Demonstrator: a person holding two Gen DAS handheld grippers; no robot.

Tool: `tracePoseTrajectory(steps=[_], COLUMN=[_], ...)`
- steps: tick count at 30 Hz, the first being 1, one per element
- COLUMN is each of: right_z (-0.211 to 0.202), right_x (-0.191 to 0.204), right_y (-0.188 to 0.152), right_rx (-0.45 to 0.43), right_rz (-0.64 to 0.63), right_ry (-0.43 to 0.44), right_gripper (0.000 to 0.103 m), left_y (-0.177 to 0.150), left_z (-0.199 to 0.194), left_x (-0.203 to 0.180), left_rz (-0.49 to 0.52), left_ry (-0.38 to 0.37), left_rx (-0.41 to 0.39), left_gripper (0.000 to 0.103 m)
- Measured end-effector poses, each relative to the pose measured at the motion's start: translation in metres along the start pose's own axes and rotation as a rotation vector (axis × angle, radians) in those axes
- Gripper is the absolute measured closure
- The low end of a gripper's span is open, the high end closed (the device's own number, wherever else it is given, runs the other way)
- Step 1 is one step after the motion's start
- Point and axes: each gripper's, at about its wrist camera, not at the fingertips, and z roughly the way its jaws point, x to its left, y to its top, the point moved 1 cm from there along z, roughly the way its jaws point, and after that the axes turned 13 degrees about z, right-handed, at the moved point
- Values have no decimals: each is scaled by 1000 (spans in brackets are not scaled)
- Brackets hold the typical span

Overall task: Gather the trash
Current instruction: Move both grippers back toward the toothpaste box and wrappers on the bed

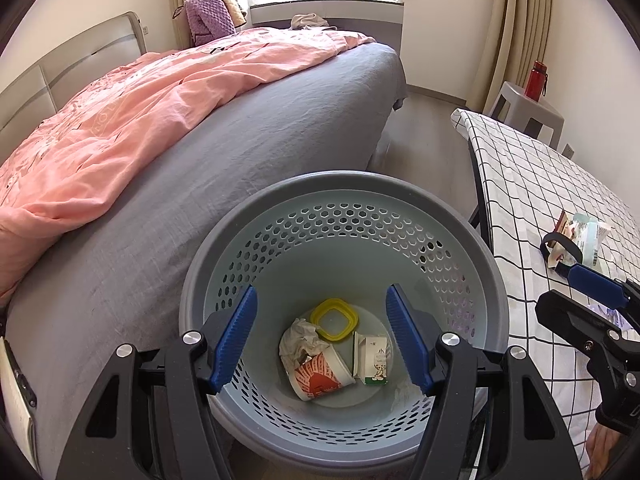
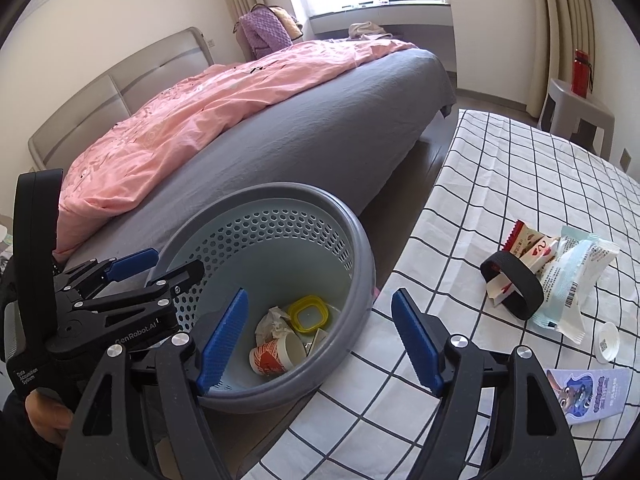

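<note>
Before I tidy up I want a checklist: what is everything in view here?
bin: one, grey, on the floor between bed and table
cup: one, red-white, in bin
carton: one, white-green, in bin
lid: one, yellow, in bin
tissue: one, white, in bin
wrappers: several, on table
band: one, black, on table
cap: one, white, on table
leaflet: one, purple, on table
bottle: one, red, on stool
left hand-held gripper: open, over bin
right hand-held gripper: open, empty
</note>
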Motion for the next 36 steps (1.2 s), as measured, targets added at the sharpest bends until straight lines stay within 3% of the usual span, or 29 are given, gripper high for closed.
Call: tracePoseTrajectory(steps=[11, 24, 36], right_z=[-43, -97, -97], right_x=[-50, -123, -184], right_y=[-27, -53, -65], right_rx=[-40, -101, -83], right_rz=[117, 267, 388], right_ry=[-91, -247, -334], right_gripper=[28, 28, 27], left_y=[1, 0, 2], left_z=[-13, -23, -19], left_x=[-26, -86, -125], left_rz=[42, 142, 207], left_ry=[-59, -164, -206], left_rx=[-29, -40, -25], left_gripper=[39, 38, 38])
